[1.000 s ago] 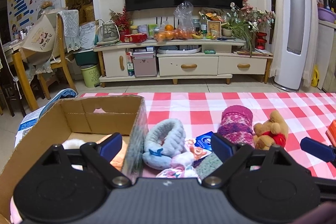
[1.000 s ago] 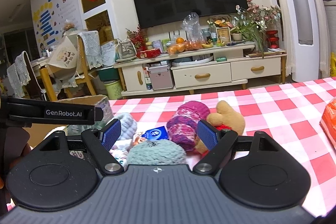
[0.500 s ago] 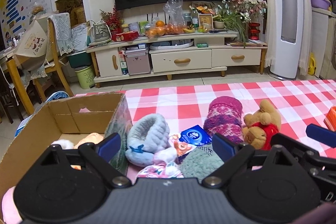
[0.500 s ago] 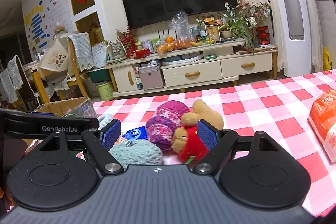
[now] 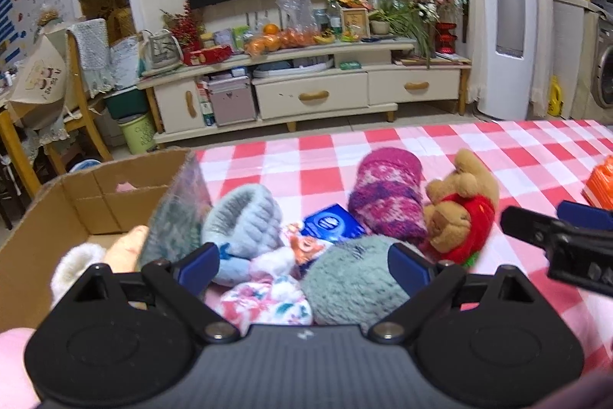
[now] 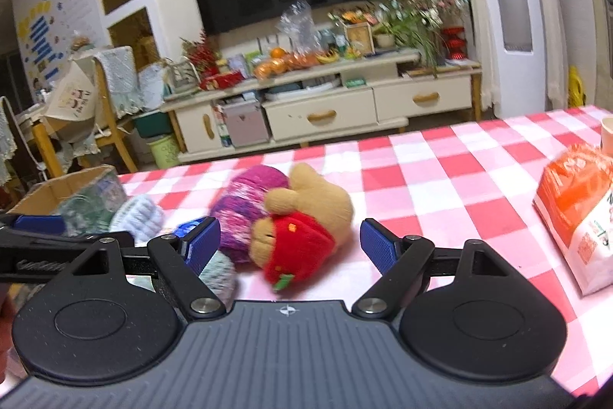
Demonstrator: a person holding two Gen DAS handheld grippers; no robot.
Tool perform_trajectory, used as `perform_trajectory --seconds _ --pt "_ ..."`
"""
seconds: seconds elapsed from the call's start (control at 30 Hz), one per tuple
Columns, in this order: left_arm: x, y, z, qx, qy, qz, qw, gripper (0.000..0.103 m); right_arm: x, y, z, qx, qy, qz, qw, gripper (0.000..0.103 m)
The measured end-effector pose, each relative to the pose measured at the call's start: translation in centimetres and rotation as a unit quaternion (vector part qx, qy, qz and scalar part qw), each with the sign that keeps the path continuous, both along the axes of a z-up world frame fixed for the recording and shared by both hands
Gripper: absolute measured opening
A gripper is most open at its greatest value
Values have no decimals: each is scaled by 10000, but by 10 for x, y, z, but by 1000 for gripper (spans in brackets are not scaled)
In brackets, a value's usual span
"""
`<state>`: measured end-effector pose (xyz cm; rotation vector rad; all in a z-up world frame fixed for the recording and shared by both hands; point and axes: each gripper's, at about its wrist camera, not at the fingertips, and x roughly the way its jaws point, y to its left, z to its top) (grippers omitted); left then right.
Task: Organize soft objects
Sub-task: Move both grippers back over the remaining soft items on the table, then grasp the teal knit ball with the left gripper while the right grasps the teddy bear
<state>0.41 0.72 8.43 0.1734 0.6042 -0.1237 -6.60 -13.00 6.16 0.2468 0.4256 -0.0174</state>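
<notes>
**Soft pile beside box, both tongs empty**

Soft items sit bunched on the checked table [image 5: 479, 148], just right of the cardboard box [image 5: 76, 202]: blue knit [image 5: 245, 217], purple knit roll [image 5: 387, 194], bear [image 5: 459, 213], grey-green knit [image 5: 352, 278], floral cloth [image 5: 268, 301], plus a blue packet [image 5: 329, 227] in the middle. Box already has a few pale plush things in it.

Left tongs [image 5: 302, 261]: jaws apart, nothing held, low over the grey-green knit and floral cloth. Right tongs [image 6: 289, 242]: jaws apart, empty, bear [image 6: 302, 221] lying between them but not touched as far as I can tell.

Handling, my read:
- All light, squashy, no break risk. Knits will compress a lot, so close fully.
- Bear: pinch across the red torso, not an arm, or it'll dangle and swing.
- Knits: grab a thick fold, not a loose edge. Items touch each other, so a lift may drag a neighbour.
- Blue packet looks stiff and slick, probably not for the box.

Room:
- Box wall is right against the blue knit; need to lift clear over the rim.
- The two tongs are close together, right one pokes into the left view. Collision risk if both go at once.
- Orange bag [image 6: 574, 209] well right, out of the way. Open cloth beyond the pile.
</notes>
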Motion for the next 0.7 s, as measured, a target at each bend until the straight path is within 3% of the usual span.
perform_trajectory --seconds 0.3,0.7 --pt "-1 -19 -16 27 159 -511 9986 94 16 -14 -9 499 289 -9 9983 100" --pt "10 -31 -31 213 366 -507 9978 94 25 -21 -16 740 433 5 9963 101"
